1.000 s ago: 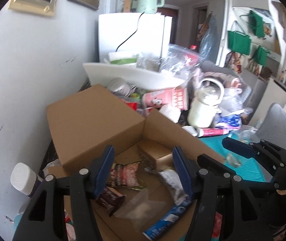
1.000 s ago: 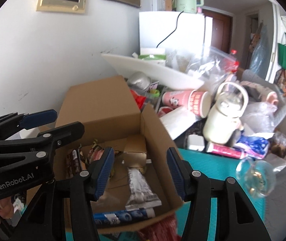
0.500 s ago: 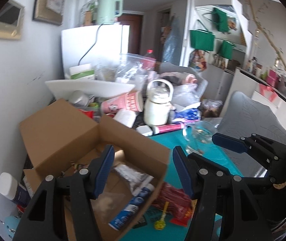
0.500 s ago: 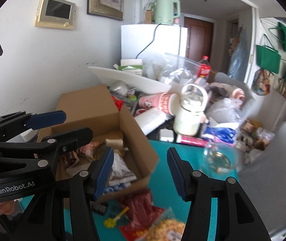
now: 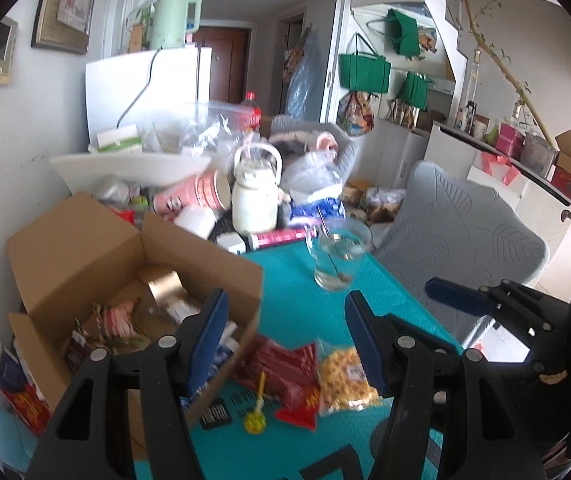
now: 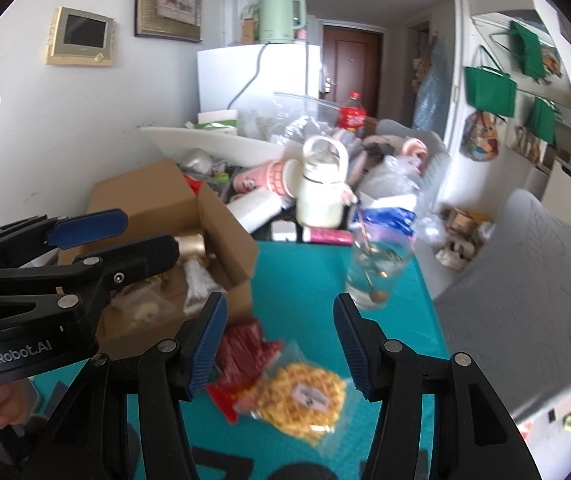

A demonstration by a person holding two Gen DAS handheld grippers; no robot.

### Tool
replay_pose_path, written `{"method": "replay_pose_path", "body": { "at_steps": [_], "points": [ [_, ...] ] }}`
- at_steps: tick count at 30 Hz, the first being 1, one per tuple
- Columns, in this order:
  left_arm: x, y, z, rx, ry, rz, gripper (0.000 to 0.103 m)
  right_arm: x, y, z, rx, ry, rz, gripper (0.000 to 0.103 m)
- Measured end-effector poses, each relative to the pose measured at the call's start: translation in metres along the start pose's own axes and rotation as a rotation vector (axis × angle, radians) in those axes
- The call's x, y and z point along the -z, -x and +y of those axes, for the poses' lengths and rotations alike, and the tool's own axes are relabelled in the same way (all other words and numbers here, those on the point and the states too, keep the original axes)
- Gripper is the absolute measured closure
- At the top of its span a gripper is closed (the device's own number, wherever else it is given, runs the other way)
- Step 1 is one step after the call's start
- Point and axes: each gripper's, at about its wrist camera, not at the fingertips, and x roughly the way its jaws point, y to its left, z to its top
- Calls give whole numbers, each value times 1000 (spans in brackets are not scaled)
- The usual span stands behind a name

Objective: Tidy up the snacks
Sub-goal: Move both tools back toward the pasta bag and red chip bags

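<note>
table mat: teal | cardboard box: plain brown | snack packet: red | waffle bag: yellow, grid-patterned | gripper pads: blue, ribbed | lollipop: yellow

Glass with spoon on teal mat; cream jug behind; green kettle atop fridge.
</note>
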Motion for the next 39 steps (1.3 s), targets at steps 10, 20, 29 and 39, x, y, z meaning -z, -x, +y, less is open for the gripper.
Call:
{"method": "replay_pose_path", "body": {
  "at_steps": [10, 20, 29, 39],
  "points": [
    [52, -11, -2, -12, 46, 101, 44, 49, -5, -8, -8, -10, 97, 48],
    [97, -31, 10, -32, 96, 195, 44, 89, -27, -7, -59, -38, 178, 48],
    [125, -57, 21, -53, 124, 266, 44, 115, -45, -9, -99, -69, 215, 26],
    [131, -82, 29, -86, 108, 270, 44, 109, -61, -29, -135, -168, 199, 8]
  ]
}}
